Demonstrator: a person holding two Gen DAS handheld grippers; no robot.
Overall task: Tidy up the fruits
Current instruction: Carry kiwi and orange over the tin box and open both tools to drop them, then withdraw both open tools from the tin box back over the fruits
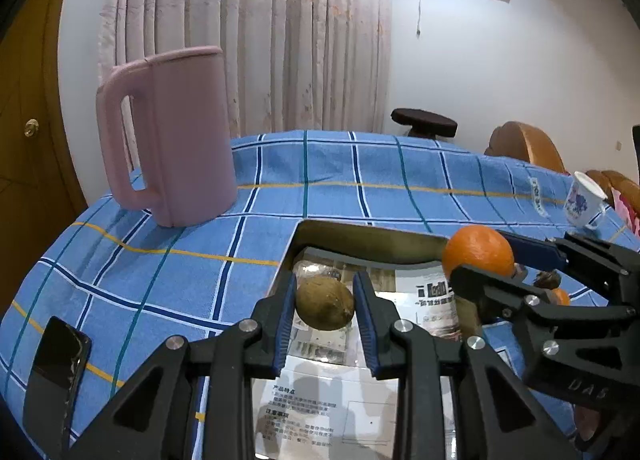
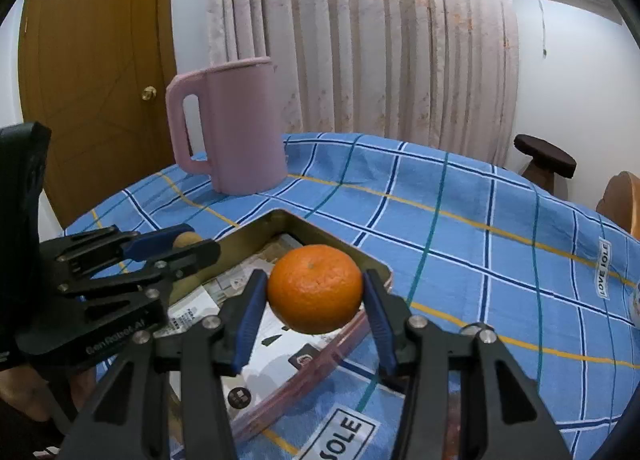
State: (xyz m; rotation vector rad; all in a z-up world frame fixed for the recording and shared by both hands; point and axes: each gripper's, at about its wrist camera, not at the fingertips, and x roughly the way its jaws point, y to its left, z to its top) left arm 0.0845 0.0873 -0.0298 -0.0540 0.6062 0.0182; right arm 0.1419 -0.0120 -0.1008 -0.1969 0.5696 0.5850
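My left gripper [image 1: 325, 306] is shut on a brown kiwi [image 1: 325, 307], held above a metal tray [image 1: 360, 234] lined with printed paper. My right gripper [image 2: 315, 290] is shut on an orange [image 2: 315, 287], also held over that tray [image 2: 304, 226], near its right corner. In the left wrist view the orange [image 1: 478, 250] and the right gripper [image 1: 516, 262] show at the right. The left gripper [image 2: 176, 246] shows at the left of the right wrist view, with a bit of the kiwi [image 2: 190, 238] peeking out.
A tall pink jug [image 1: 180, 136] stands on the blue checked tablecloth [image 1: 360, 180] behind the tray. A white patterned cup [image 1: 584, 200] stands at the far right. A dark phone [image 1: 60, 352] lies at the left. Small fruit [image 1: 554, 288] lies behind the right gripper. Wooden chairs stand beyond the table.
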